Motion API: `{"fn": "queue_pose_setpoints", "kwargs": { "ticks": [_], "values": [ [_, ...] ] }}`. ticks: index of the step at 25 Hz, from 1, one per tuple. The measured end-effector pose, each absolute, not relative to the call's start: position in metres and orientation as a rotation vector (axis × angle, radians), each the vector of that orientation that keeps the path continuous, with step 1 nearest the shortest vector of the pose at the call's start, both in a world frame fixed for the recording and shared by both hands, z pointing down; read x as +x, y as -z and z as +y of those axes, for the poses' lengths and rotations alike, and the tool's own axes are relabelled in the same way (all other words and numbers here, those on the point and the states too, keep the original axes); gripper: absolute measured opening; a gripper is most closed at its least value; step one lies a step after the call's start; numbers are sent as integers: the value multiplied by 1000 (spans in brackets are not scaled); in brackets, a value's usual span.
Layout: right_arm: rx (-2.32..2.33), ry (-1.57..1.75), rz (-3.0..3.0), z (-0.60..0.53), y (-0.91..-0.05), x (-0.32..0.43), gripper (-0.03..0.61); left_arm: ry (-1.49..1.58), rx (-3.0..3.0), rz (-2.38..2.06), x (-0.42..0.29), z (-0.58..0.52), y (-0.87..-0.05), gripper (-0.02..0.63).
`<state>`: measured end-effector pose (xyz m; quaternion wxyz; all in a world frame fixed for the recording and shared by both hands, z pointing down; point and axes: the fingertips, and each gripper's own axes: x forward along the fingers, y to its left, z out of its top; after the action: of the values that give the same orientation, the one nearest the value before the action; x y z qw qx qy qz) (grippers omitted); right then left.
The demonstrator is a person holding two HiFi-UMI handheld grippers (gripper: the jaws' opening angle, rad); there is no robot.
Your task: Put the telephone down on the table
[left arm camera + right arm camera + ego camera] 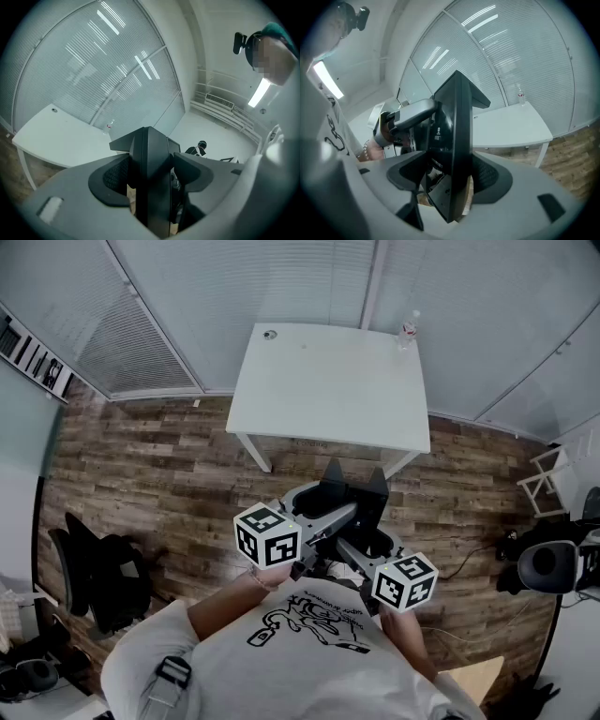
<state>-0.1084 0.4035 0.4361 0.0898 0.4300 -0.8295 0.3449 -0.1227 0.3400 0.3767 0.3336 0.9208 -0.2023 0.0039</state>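
The telephone is a black desk set held in the air in front of my chest, above the wooden floor. My left gripper is shut on it from the left and my right gripper from the right. In the left gripper view both pads press on the telephone's dark body. Seen from the right gripper view, the telephone stands edge-on between the pads, with the left gripper behind it. The white table stands ahead, apart from the telephone.
A clear bottle stands at the table's far right corner and a small round thing at its far left. A black office chair is on my left. A white stool and dark gear are on my right.
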Motion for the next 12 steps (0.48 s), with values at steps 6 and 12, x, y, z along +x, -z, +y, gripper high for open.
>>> {"fn": "queue_pose_setpoints", "kwargs": {
  "ticks": [6,12],
  "values": [
    [1274,-1022,-2459,396,-437,-121,279,-3,2394,-524,-136,333,-379,287],
    [1278,-1059,-2431,389,-449,-137,279,-22,2360,-500,-151,323,-394,287]
  ]
}}
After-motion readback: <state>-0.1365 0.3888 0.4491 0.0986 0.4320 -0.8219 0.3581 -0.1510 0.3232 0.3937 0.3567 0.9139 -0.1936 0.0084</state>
